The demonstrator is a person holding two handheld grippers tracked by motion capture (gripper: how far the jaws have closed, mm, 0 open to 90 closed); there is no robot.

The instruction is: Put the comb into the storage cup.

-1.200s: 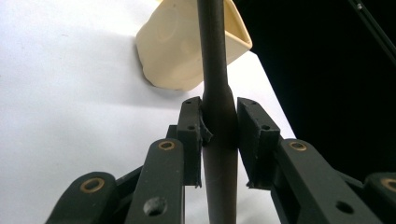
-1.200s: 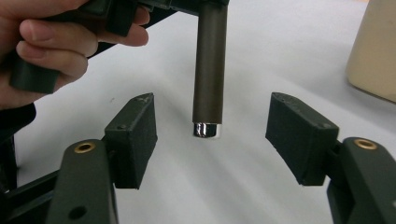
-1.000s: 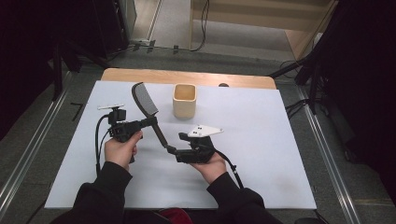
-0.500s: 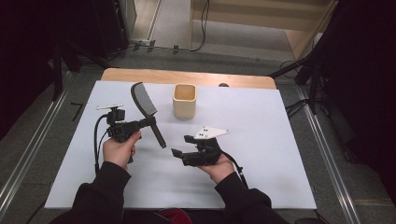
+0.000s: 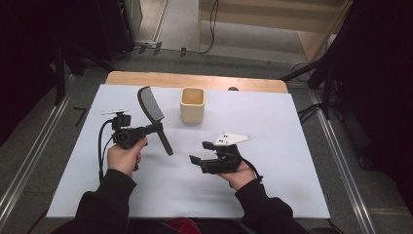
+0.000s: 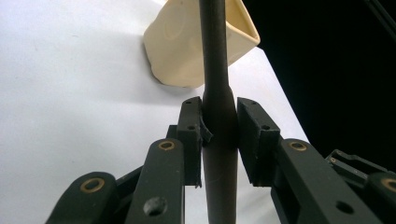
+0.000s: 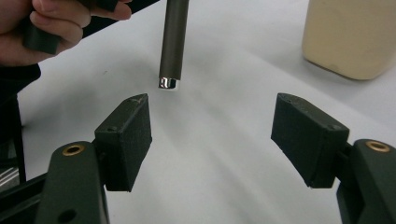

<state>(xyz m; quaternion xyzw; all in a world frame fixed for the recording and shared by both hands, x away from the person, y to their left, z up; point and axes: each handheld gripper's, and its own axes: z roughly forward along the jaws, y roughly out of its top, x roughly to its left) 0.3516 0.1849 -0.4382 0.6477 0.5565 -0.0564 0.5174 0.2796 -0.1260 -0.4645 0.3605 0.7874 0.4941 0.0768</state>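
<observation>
A dark slotted spatula [image 5: 152, 116] is held in the air above the left half of the white table [image 5: 292, 146], head toward the far edge, handle end pointing down toward the near edge. The left gripper [image 6: 219, 135] pinches its handle firmly. The right gripper [image 7: 212, 133], jaws spread and empty, sits apart from the handle tip. A cream cup [image 5: 192, 105] stands near the far edge; likely the spatula goes there, not yet done.

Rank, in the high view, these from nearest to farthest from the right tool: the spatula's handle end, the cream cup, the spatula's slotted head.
1. Handle end: just left of the right tool, held up by the left tool.
2. Cream cup: behind it, on the white table.
3. Slotted head: far left, beyond the cup.
</observation>
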